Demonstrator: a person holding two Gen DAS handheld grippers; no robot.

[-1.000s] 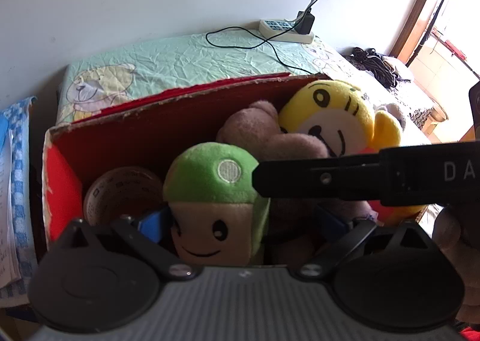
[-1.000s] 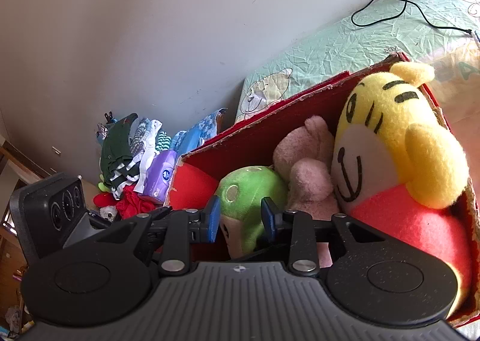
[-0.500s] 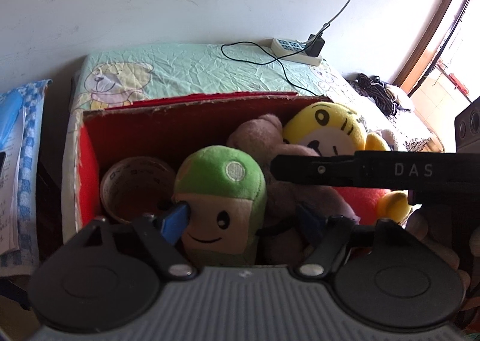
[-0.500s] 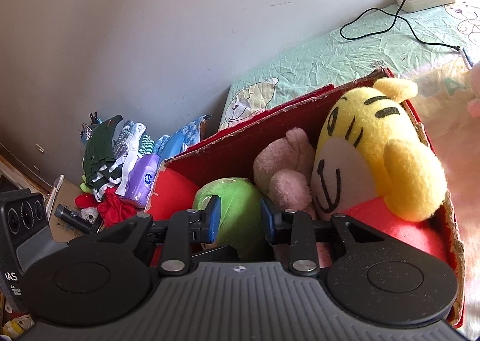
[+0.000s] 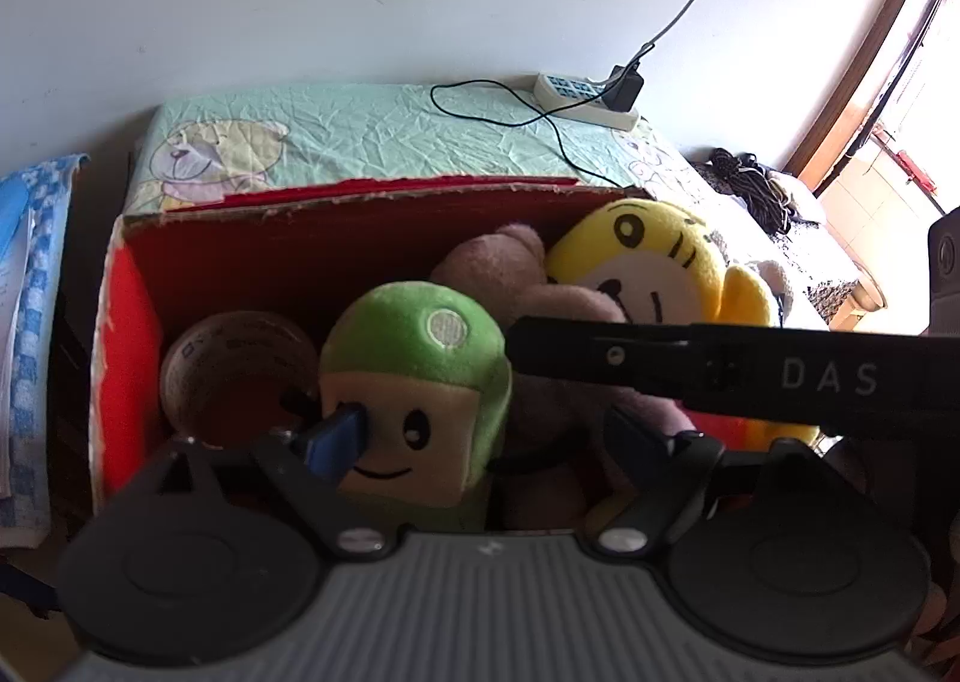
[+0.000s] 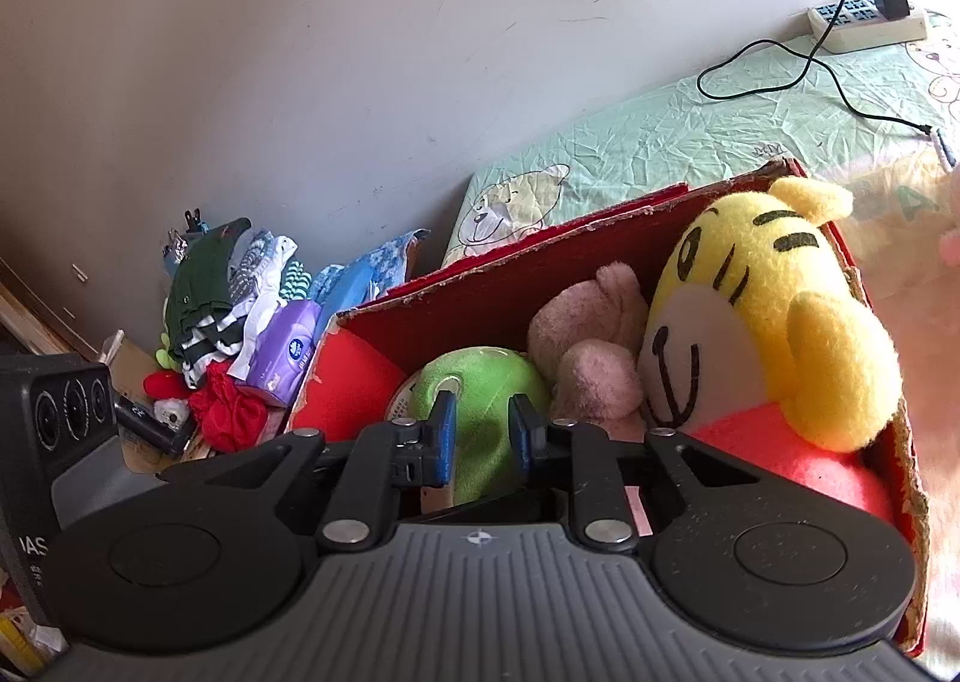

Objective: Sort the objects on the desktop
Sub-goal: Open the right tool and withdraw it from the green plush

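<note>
- My left gripper (image 5: 480, 442) spreads wide, holding nothing; the green-capped plush (image 5: 414, 382) stands between its fingers, in the red box (image 5: 126, 322).
- My right gripper (image 6: 482, 438) is nearly closed, empty, above that plush.

Power strip (image 5: 585, 94), clothes heap (image 6: 240, 298).

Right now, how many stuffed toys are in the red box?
3: the green-capped plush in the middle, the pink plush behind it, and the yellow tiger plush at the right end. More may be hidden underneath.
</note>
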